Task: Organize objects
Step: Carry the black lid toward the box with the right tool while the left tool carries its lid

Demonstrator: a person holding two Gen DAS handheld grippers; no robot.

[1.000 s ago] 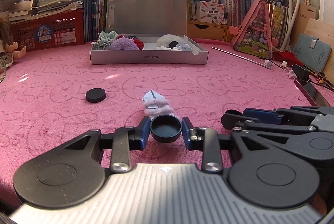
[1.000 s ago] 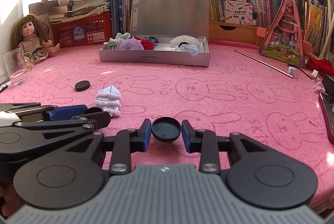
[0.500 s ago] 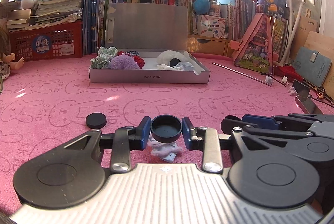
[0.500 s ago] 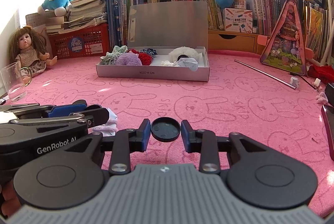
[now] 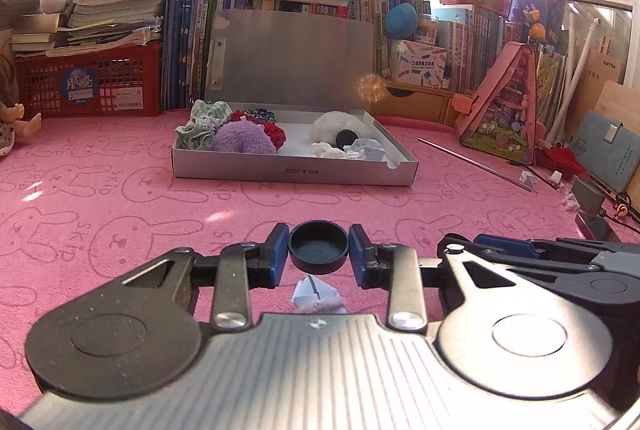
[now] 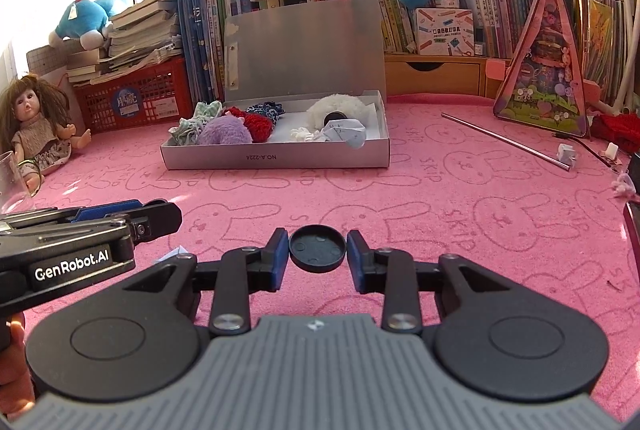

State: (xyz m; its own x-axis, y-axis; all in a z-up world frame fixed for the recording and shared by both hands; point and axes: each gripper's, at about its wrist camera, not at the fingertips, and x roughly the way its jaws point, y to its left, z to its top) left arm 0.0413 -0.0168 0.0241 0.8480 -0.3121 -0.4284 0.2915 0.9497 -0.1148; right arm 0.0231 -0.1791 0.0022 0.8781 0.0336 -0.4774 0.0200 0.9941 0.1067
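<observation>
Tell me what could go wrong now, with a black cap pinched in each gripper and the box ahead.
1. Each cap is held only by its rim between the fingers, so it could pop out on the way.
2. The box is already crowded with scrunchies; a dropped cap may bounce or roll off them.
3. The two grippers travel close side by side and could knock together.

Doll (image 5: 8, 125): cut by left edge in left wrist view, only legs and hair visible. Glass (image 6: 14, 181): cut at left edge in right wrist view. Crumpled paper (image 5: 318, 296): partly hidden behind left gripper (image 5: 319, 250) body. Upper right blown out by sun glare.
</observation>
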